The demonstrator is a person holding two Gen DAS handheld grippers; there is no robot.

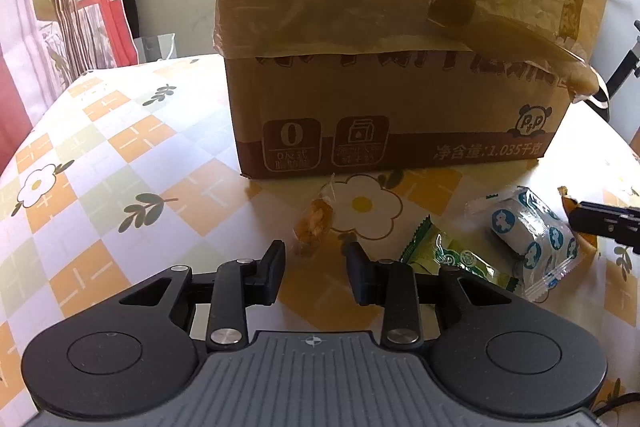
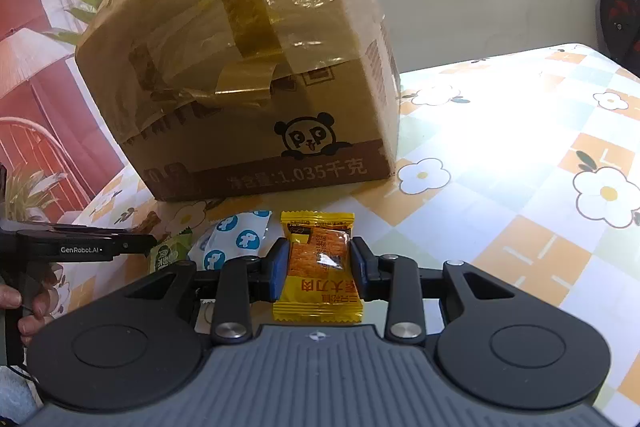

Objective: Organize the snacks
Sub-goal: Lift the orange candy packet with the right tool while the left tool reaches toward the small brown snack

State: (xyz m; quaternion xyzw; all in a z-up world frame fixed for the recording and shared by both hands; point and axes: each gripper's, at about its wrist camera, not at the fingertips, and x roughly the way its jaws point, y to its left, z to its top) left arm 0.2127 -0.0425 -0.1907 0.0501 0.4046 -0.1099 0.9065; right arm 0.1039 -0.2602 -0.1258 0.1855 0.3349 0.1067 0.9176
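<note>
A taped cardboard box (image 1: 392, 115) stands on the flowered tablecloth; it also shows in the right wrist view (image 2: 248, 99). My left gripper (image 1: 316, 259) is open and empty, just short of a small clear-wrapped brown snack (image 1: 314, 223). A green packet (image 1: 456, 259) and a white packet with blue prints (image 1: 528, 231) lie to its right. My right gripper (image 2: 318, 259) has its jaws on both sides of a yellow-orange snack packet (image 2: 318, 259) lying on the table. The white-blue packet (image 2: 236, 239) and green packet (image 2: 170, 253) lie to its left.
The box stands right behind the snacks. The left gripper's fingers (image 2: 88, 247) reach in from the left of the right wrist view. The right gripper's tip (image 1: 608, 223) shows at the right edge of the left wrist view. Plants and a red chair stand beyond the table's left edge.
</note>
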